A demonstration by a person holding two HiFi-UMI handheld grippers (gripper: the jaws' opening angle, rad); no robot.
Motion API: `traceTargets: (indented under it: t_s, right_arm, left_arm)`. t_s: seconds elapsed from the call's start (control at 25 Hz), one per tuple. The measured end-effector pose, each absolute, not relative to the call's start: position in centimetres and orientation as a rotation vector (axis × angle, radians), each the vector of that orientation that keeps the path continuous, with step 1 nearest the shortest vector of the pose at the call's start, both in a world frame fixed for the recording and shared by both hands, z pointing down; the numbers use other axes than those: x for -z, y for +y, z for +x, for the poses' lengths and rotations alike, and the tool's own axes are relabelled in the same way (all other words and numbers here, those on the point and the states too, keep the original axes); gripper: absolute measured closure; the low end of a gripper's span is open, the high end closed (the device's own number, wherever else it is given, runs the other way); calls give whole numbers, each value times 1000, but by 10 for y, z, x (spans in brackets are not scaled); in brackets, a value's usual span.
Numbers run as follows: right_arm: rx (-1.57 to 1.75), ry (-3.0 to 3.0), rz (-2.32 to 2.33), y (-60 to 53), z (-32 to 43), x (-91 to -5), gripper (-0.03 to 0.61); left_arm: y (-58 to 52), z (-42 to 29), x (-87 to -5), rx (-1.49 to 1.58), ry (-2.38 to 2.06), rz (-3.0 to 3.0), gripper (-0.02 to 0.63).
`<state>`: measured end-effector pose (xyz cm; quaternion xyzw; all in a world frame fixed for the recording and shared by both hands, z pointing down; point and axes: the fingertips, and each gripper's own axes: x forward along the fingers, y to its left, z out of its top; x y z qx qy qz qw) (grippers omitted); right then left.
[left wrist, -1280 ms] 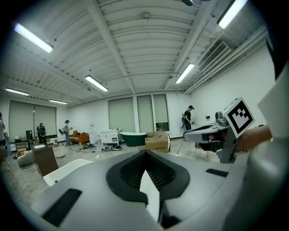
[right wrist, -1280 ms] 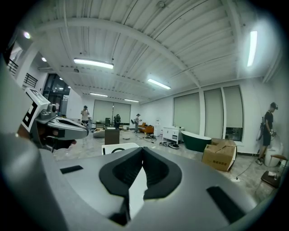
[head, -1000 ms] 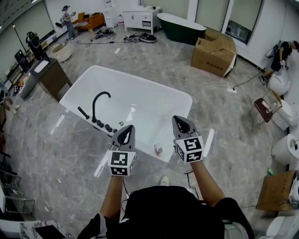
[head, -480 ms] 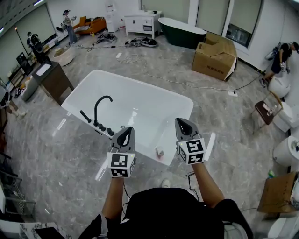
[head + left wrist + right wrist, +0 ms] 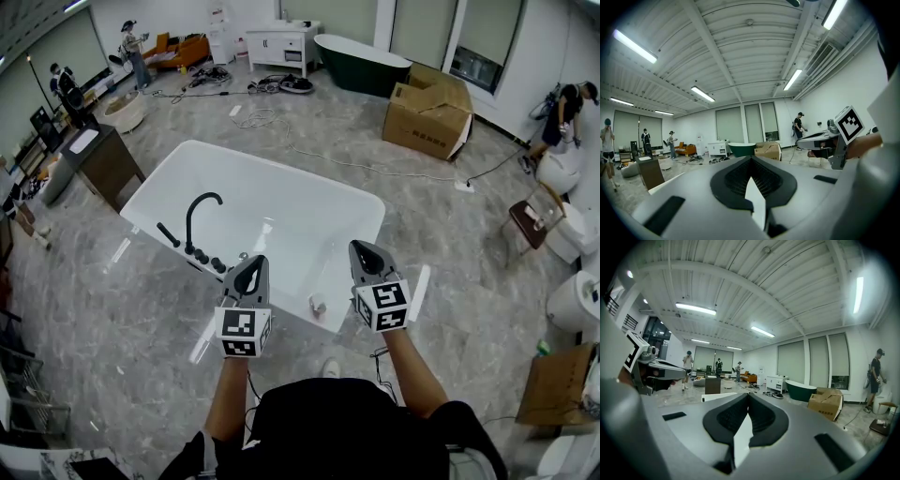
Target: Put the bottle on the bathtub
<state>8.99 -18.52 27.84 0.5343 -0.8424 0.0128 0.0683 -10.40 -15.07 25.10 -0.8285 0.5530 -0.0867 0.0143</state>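
Observation:
A white bathtub (image 5: 281,161) with a black faucet (image 5: 200,212) on its left rim fills the middle of the head view. A small pale bottle (image 5: 318,305) stands upright on the tub's near rim, between my two grippers. My left gripper (image 5: 251,266) hovers left of the bottle, jaws shut and empty. My right gripper (image 5: 364,251) hovers right of it, also shut on nothing. Both point roughly level across the tub. In the left gripper view the jaws (image 5: 751,157) meet at the tip; in the right gripper view the jaws (image 5: 749,394) do the same.
A cardboard box (image 5: 428,117), a dark green tub (image 5: 361,61) and a white cabinet (image 5: 277,42) stand beyond the bathtub. A brown desk (image 5: 98,155) is at the left, a chair (image 5: 534,217) at the right. Cables trail over the floor. People stand at the room's edges.
The head view has shifted slightly. Both grippers and the bottle keep their places, and both grippers stay shut.

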Motion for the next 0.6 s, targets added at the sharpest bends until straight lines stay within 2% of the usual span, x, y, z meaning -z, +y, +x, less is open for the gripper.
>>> traceTargets:
  t_s: [0.6]
  right_arm:
    - [-65,-2542,1593,-184,80,-286,555]
  left_arm:
    - [-151,-106,-253,274,1707,-2598,601]
